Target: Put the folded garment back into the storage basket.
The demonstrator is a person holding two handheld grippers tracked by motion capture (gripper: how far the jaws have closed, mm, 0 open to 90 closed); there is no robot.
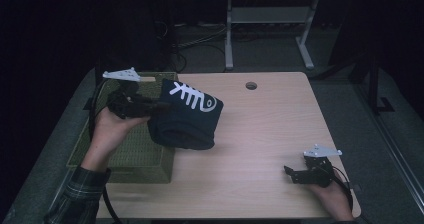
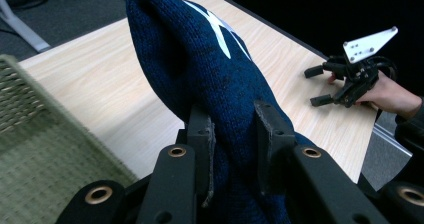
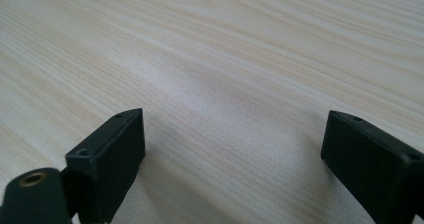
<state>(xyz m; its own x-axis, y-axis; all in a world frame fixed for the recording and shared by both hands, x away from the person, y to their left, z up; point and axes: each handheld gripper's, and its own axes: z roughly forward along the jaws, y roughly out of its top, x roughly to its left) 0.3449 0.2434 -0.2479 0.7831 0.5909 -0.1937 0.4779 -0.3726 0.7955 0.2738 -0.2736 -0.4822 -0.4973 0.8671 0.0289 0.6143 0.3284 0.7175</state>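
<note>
Left gripper (image 1: 150, 106) is clamped on a folded blue sweater (image 1: 187, 116), held just above the basket (image 1: 145, 159)'s right edge. Right gripper (image 1: 292, 174), jaws apart, rests well right of the basket. Lowering the sweater in remains, I judge.

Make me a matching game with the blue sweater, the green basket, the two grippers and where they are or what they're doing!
Things:
1. blue sweater
2. green basket
3. left gripper
4. right gripper

States:
A. open, low over the bare table near its right corner
B. sits at the table's left edge
C. lifted up, with a white fishbone picture on it
D. shut on knitted cloth

Pairs: 1-C, 2-B, 3-D, 4-A
</note>
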